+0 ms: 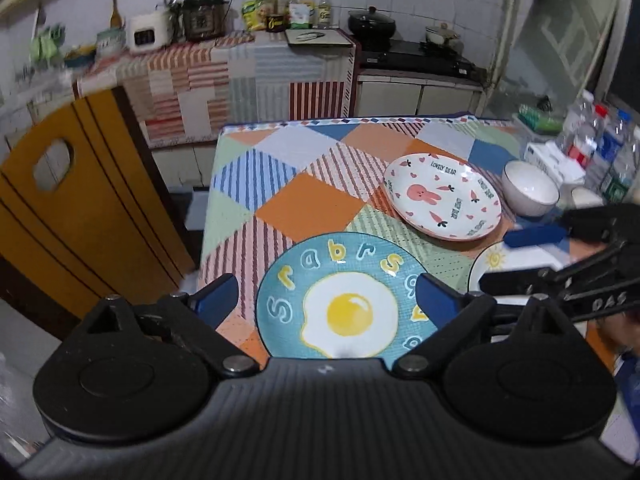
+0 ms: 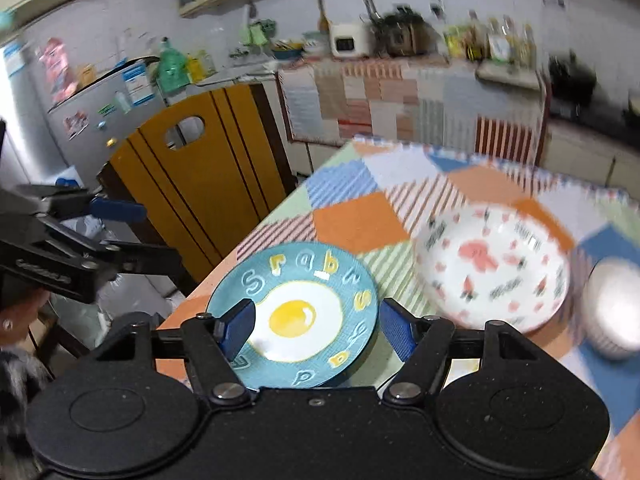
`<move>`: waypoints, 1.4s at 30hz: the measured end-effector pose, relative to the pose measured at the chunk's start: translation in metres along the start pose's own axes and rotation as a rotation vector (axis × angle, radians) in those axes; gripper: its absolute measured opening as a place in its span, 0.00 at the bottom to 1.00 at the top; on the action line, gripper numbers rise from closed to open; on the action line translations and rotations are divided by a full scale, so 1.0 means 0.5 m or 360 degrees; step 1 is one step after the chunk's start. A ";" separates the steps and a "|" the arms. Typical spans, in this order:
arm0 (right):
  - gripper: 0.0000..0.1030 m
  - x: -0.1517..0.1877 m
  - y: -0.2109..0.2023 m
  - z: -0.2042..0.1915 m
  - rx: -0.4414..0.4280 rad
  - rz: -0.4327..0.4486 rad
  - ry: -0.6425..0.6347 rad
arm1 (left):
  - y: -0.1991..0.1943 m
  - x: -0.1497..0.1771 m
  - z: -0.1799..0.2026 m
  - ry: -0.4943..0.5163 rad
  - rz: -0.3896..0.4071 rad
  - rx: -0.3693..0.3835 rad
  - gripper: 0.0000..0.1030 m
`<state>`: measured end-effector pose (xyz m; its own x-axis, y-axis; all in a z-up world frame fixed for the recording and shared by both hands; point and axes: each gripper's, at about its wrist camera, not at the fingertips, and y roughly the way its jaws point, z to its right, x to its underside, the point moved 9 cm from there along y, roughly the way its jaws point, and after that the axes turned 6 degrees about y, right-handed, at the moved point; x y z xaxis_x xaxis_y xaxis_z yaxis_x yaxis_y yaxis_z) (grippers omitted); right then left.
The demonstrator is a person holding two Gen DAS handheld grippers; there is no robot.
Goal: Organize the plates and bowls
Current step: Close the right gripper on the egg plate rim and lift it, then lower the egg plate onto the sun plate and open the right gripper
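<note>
Where the left wrist camera looks down its own fingers, the left tongs (image 1: 326, 302) stand wide apart with nothing clamped, their blue pads either side of the blue egg plate (image 1: 344, 300) lying flat near the front edge of the patchwork surface (image 1: 304, 196); beyond it, to the right, sits the rabbit plate (image 1: 442, 196), and just beside that a white bowl (image 1: 530, 188); only this view shows a white plate with a sun (image 1: 500, 260) at the right, partly hidden by the right tongs (image 1: 516, 256), which reach in from that side with jaws apart and one blue pad over the plate; bottles (image 1: 600, 148) crowd the far right edge.

From the right wrist camera, the right tongs (image 2: 316, 328) are likewise apart and empty, framing the same egg plate (image 2: 294, 312) close to the surface's corner; the rabbit plate (image 2: 492, 268) and white bowl (image 2: 614, 312) are blurred here; this view alone shows the left tongs (image 2: 118, 210) out at the left edge, off the surface, before a yellow chair back (image 2: 200, 176), and a fridge (image 2: 100, 120) behind.
</note>
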<state>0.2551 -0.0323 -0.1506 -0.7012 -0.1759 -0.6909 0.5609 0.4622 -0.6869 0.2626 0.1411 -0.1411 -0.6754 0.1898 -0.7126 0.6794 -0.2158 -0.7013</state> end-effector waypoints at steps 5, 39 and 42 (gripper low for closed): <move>0.71 0.016 0.057 0.011 -0.0012 -0.0051 0.0035 | 0.062 0.040 -0.039 -0.0215 -0.0150 0.0060 0.89; 0.17 0.056 0.238 0.098 -0.0133 -0.0254 0.0133 | 0.223 0.180 -0.088 -0.0464 -0.0510 0.0067 0.20; 0.18 0.065 0.210 0.079 -0.0120 -0.0238 0.0160 | 0.181 0.167 -0.079 -0.0415 -0.0457 0.0025 0.19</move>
<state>0.3088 -0.0237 -0.2541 -0.8168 -0.1615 -0.5538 0.4151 0.5021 -0.7587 0.2791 0.1754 -0.2650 -0.8891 -0.0049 -0.4577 0.4490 -0.2042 -0.8699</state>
